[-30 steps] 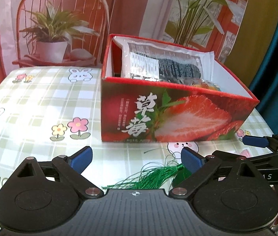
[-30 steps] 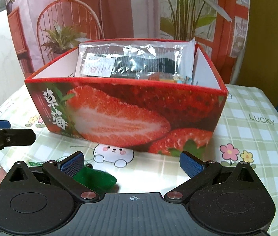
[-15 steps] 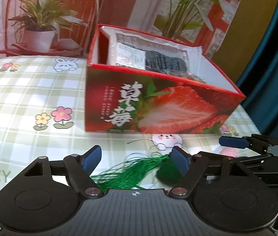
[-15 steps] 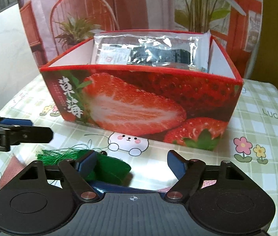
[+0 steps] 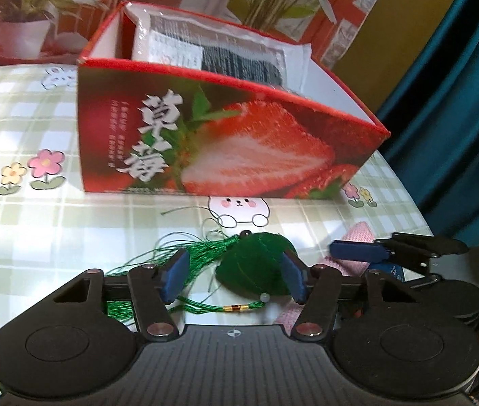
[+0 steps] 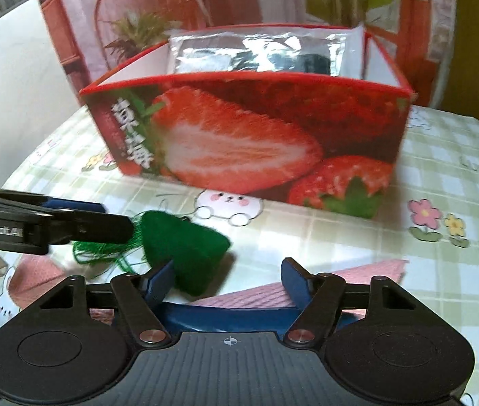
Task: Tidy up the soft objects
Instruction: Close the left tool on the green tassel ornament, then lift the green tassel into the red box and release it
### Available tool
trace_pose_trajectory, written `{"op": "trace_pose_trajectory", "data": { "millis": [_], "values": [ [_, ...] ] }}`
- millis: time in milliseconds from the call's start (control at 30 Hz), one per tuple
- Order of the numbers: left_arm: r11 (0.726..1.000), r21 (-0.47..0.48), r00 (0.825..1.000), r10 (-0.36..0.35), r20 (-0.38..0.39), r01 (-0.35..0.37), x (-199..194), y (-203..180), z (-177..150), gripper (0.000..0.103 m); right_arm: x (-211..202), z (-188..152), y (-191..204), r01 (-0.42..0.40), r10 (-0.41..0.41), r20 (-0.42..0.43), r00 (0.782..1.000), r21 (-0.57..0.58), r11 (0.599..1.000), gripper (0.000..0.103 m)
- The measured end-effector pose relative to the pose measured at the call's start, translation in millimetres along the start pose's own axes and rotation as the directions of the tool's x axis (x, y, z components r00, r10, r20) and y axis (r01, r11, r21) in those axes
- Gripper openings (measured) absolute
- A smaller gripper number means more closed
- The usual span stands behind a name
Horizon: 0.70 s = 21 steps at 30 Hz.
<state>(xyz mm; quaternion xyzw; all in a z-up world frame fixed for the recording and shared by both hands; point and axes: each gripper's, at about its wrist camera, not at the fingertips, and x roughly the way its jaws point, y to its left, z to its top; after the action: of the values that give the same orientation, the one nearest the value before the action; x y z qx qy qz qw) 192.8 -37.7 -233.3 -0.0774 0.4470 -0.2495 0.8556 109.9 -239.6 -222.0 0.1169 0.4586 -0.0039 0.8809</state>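
Note:
A green leaf-shaped sachet point(image 5: 256, 265) with a green tassel point(image 5: 188, 253) lies on the checked tablecloth in front of the red strawberry box point(image 5: 225, 142). My left gripper point(image 5: 234, 279) straddles the sachet. Its jaws are closing: the right pad point(image 5: 293, 275) is at the sachet's edge, while the left pad point(image 5: 173, 279) stands clear over the tassel. My right gripper point(image 6: 227, 282) hovers over a pink knitted cloth point(image 6: 259, 296), also closing, with its pads apart from the cloth. From this side the sachet point(image 6: 185, 247) lies just ahead of its left finger.
The box point(image 6: 249, 142) holds a clear plastic packet point(image 5: 219, 50) of dark fabric. Something blue point(image 6: 225, 314) lies under the pink cloth. In each wrist view the other gripper shows close by point(image 6: 104, 218) point(image 5: 357, 252). A teal curtain point(image 5: 459, 101) hangs beyond the table's right edge.
Both grippers have tipped downward and their jaws have narrowed. The left one has come forward around the green sachet. The pink cloth has come into view under the right one.

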Motion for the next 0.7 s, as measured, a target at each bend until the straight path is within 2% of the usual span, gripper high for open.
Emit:
{"op": "trace_pose_trajectory", "data": {
  "millis": [167, 233, 300, 333, 533, 700],
  "values": [
    [0.999, -0.010, 0.998, -0.051, -0.024, 0.051, 15.1, 0.8, 2.8, 0.061, 14.1, 1.1, 9.8, -0.049, 0.049, -0.035, 0.998, -0.017, 0.999, 0.065],
    [0.998, -0.015, 0.997, -0.068, -0.037, 0.068, 22.5, 0.5, 4.8, 0.051, 19.8, 2.2, 12.0, -0.069, 0.068, -0.043, 0.997, -0.022, 0.997, 0.060],
    [0.996, -0.025, 0.995, -0.091, -0.049, 0.090, 27.8, 1.0, 5.0, 0.047, 23.7, 3.1, 13.1, -0.095, 0.093, -0.047, 0.995, -0.022, 0.995, 0.056],
    [0.996, -0.023, 0.995, -0.089, -0.046, 0.088, 28.5, 0.4, 4.9, 0.047, 24.6, 3.2, 13.1, -0.108, 0.107, -0.047, 0.993, -0.020, 0.994, 0.049],
    [0.995, -0.021, 0.995, -0.099, -0.028, 0.098, 23.5, -2.0, 7.0, 0.046, 23.2, 3.3, 9.9, -0.129, 0.129, -0.031, 0.991, 0.006, 0.992, 0.047],
    [0.995, 0.000, 0.995, -0.100, 0.028, 0.100, 6.9, -9.1, 17.9, 0.046, 10.2, 9.6, 12.7, -0.129, 0.130, 0.017, 0.991, -0.008, 0.992, 0.047]
  ]
}}
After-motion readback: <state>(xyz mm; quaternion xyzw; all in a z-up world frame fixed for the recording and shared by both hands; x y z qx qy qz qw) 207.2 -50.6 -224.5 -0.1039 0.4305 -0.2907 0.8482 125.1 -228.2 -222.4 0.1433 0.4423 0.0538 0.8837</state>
